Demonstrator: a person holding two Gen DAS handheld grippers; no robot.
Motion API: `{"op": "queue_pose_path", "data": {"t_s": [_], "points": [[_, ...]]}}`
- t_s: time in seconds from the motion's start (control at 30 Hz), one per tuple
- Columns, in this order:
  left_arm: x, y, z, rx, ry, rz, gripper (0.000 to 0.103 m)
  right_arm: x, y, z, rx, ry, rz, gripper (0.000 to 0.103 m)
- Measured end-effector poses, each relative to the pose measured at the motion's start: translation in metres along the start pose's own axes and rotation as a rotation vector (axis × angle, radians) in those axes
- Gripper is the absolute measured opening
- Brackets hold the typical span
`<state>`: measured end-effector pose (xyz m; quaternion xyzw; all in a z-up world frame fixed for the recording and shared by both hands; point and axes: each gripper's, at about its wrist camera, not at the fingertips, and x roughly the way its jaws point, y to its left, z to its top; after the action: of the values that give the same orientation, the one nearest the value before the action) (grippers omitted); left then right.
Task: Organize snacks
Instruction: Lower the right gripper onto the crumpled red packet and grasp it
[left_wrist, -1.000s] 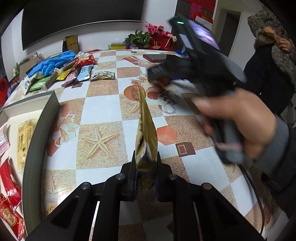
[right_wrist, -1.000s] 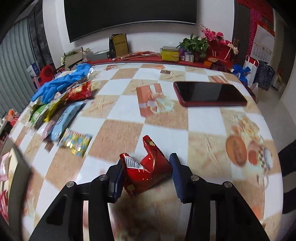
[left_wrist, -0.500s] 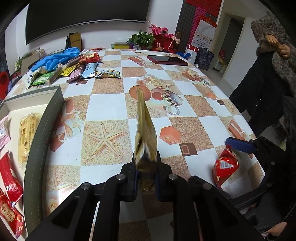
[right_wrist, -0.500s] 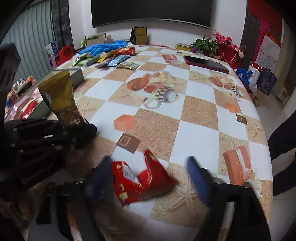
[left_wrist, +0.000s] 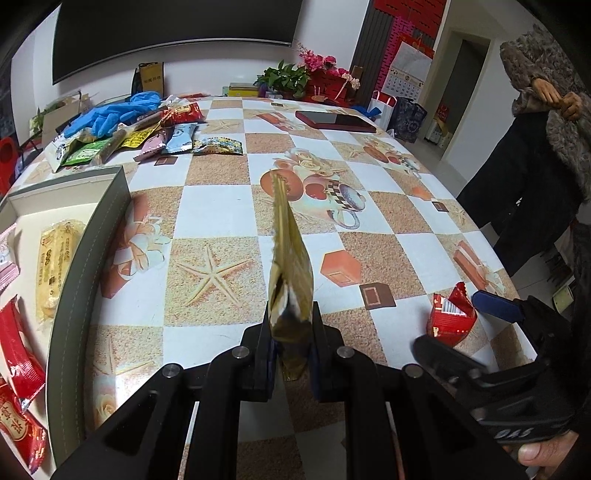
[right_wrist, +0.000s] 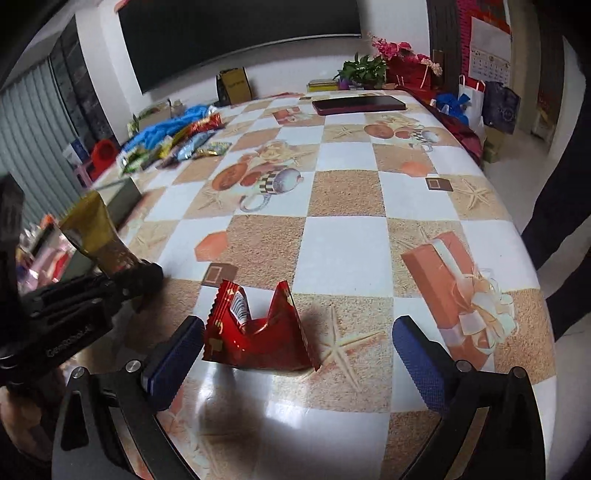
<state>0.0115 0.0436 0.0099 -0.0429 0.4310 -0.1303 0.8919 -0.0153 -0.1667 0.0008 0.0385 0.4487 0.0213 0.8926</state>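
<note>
only the calendar (left_wrist: 408, 70) shows numerals; packet (right_wrist: 255, 332) writing unreadable.

- a tabletop (left_wrist: 218, 206) under a checkered cloth printed with starfish, cups and gift boxes
- a dark red phone (right_wrist: 358, 104) lying flat near the far edge
- blue gloves (left_wrist: 110, 112) heaped at the far left corner
- a potted plant (left_wrist: 284, 77) beside pink flowers (left_wrist: 317, 61)
- a wall calendar (left_wrist: 406, 74)
- a bystander in a dark coat (left_wrist: 517, 166) standing beside the tabletop, hands clasped

White walls w/ big dark screen (left_wrist: 173, 33) across back; red calendar (left_wrist: 410, 70) on right wall, doorway (left_wrist: 463, 92) beside it. Grey blinds (right_wrist: 33, 140) on left. Checkered counter (right_wrist: 347, 221), glossy.
</note>
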Motion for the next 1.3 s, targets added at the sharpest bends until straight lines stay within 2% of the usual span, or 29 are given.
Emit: {"op": "queue_pose_path", "data": {"t_s": [0.1,0.43,0.6,0.77,0.93,1.07,1.2,1.23,1.3], "points": [[0.0,0.002,0.0,-0.006,0.0,-0.004,0.016,0.007,0.014,-0.002,-0.074,0.035,-0.091,0.103],[0.0,0.001,0.0,-0.005,-0.001,-0.003,0.016,0.006,0.012,-0.003,-0.074,0.035,-0.099,0.103],[0.0,0.001,0.0,-0.001,0.0,0.003,0.016,0.006,0.016,-0.005,-0.04,0.032,-0.144,0.103],[0.0,0.001,0.0,0.001,0.0,0.006,0.016,0.004,0.024,-0.006,-0.095,0.033,-0.106,0.103],[0.0,0.0,0.0,0.009,0.001,0.014,0.016,0.003,0.029,-0.007,-0.125,0.033,-0.12,0.103],[0.0,-0.001,0.0,0.01,0.001,0.015,0.016,0.002,0.03,-0.005,-0.17,0.067,-0.115,0.103],[0.0,-0.001,0.0,0.011,0.001,0.016,0.016,0.002,0.025,-0.008,-0.148,0.056,-0.079,0.102],[0.0,-0.001,0.0,0.01,0.001,0.016,0.016,0.002,0.024,-0.008,-0.148,0.053,-0.074,0.1],[0.0,-0.001,0.0,0.008,0.001,0.014,0.016,-0.004,0.024,-0.009,-0.147,0.015,-0.072,0.074]]}}
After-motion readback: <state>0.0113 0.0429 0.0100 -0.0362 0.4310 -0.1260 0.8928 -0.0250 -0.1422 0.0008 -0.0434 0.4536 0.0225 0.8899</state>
